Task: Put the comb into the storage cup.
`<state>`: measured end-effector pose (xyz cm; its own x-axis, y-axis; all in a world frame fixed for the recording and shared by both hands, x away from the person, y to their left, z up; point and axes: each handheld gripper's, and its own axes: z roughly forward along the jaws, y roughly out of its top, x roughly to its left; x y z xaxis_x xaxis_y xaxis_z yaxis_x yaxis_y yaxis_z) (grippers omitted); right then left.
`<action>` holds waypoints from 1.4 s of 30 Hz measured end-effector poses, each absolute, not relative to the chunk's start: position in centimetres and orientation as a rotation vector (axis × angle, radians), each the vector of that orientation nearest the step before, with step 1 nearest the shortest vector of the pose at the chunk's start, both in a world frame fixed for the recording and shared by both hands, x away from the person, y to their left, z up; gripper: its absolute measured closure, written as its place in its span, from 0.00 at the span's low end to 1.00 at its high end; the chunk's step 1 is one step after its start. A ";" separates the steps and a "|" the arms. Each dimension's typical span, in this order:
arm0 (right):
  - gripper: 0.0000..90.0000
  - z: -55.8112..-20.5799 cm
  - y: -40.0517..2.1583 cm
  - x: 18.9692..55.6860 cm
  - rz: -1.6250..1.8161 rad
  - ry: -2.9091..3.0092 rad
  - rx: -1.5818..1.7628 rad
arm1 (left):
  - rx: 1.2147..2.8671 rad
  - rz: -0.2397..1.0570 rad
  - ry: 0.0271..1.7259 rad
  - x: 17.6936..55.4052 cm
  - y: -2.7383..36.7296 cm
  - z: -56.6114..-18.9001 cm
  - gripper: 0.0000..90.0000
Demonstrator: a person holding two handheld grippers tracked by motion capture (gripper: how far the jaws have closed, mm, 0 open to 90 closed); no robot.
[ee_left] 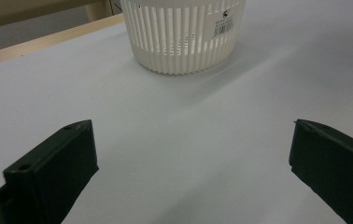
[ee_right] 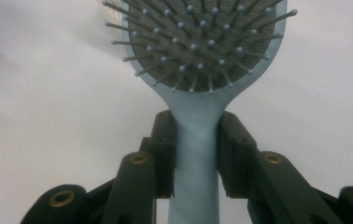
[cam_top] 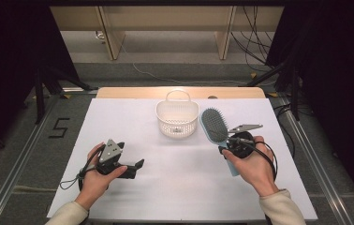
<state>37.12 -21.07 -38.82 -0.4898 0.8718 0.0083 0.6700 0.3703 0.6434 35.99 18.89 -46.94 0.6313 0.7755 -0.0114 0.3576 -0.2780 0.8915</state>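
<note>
A light blue hairbrush with a grey bristle pad lies under my right hand on the white table, its head pointing away from me. My right gripper is shut on the brush's handle, one pad pressing each side just below the head. A white slotted basket with a handle stands at the middle back, to the left of the brush. At the front left my left gripper rests low over the table, open and empty, facing the basket.
The white table sheet has bare room in the middle and front. The wooden table edge runs behind the basket. Cables lie on the floor beyond, and metal rails flank the table.
</note>
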 end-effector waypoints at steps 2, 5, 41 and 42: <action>0.78 -38.7 -21.1 37.1 0.855 2.290 1.347 | 1.879 0.539 0.901 36.0 18.9 -46.9 0.00; 0.78 -38.6 -21.1 37.1 0.869 2.278 1.338 | 1.879 0.539 0.902 36.0 18.9 -46.9 0.00; 0.78 -37.4 -21.4 37.3 0.992 2.165 1.260 | 1.880 0.540 0.905 36.0 18.8 -47.0 0.00; 0.78 -37.4 -21.4 37.3 0.997 2.163 1.258 | 1.880 0.539 0.905 36.0 18.8 -47.0 0.00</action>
<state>37.30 -21.42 -37.41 -0.4864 0.8735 -0.0196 0.5526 0.3249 0.7675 36.04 18.83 -46.98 0.6290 0.7773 -0.0116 0.3597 -0.2778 0.8908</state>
